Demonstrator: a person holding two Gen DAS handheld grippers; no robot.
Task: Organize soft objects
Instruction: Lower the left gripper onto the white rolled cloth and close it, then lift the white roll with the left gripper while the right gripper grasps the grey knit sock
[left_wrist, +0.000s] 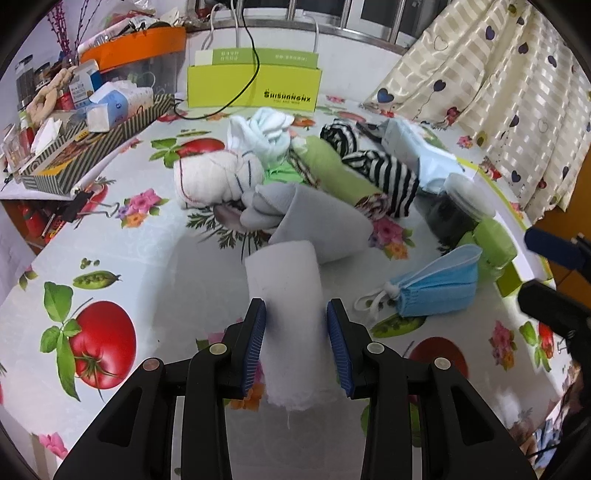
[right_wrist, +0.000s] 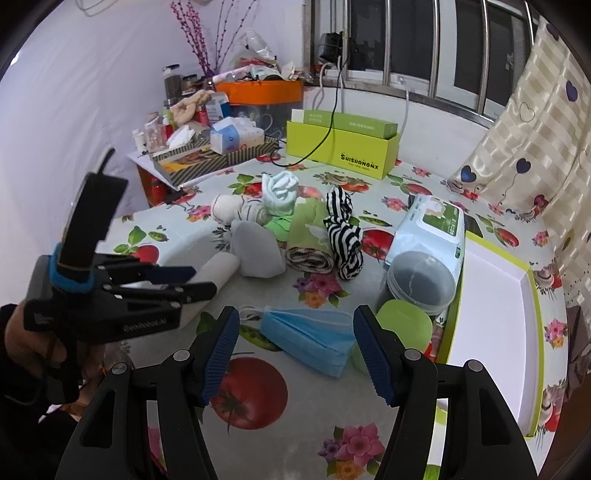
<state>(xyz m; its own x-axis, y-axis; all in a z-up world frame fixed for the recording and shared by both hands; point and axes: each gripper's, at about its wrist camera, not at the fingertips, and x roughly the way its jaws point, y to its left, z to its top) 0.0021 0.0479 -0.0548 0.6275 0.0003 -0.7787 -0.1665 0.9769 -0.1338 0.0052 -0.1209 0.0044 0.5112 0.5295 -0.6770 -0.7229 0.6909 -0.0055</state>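
A: Step in hand?

B: Going for the white roll (left_wrist: 282, 291), lying on the worktop (left_wrist: 155, 266) just in front of the sock pile (left_wrist: 280, 166). Left tool (left_wrist: 296, 325) straddling its near end, pads apart, seemingly not yet pressing.

A: Next?

B: Probably closing gently, since soft stuff squashes, then lifting clear of the grey cloth (left_wrist: 325, 221).

A: Right tool (right_wrist: 295, 345)?

B: Wide apart, empty, above the blue mask (right_wrist: 310, 338).

A: Containers?

B: White tray (right_wrist: 495, 332) at right, looking empty. Green box (right_wrist: 347, 147) at back, contents hidden.
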